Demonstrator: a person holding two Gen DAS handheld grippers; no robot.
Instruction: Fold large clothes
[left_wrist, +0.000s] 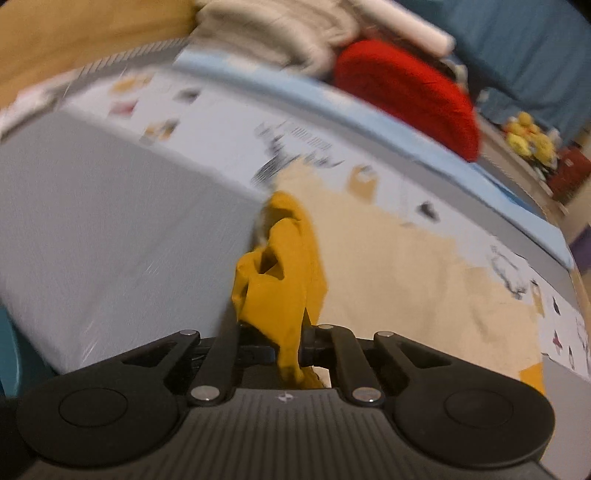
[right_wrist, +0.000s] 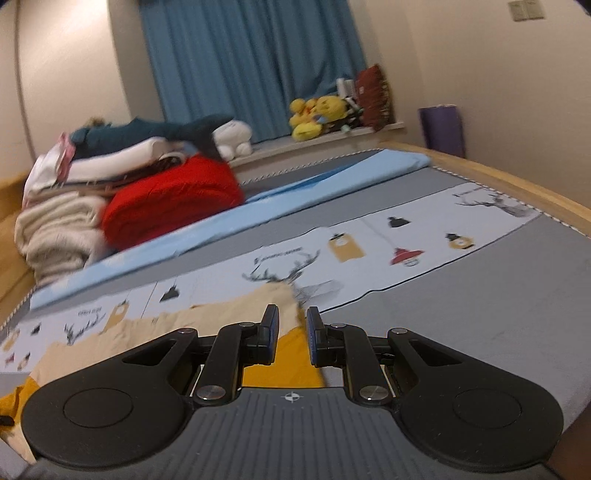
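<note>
Mustard cloth is bunching between the pressed-together fingers of the left gripper (left_wrist: 290, 345), which is pinching the garment (left_wrist: 388, 266); the rest is lying cream-side up on the bed (left_wrist: 110, 229), running toward 1 o'clock. The right gripper (right_wrist: 293, 334) is hovering spread over the garment's corner, gripping nothing. Better to be pinching that corner too, then lifting both evenly, keeping the fold edge straight.

right tool (right_wrist: 292, 334) parted, empty | over beige-and-mustard garment (right_wrist: 236, 310) | on bed (right_wrist: 480, 295)
</note>
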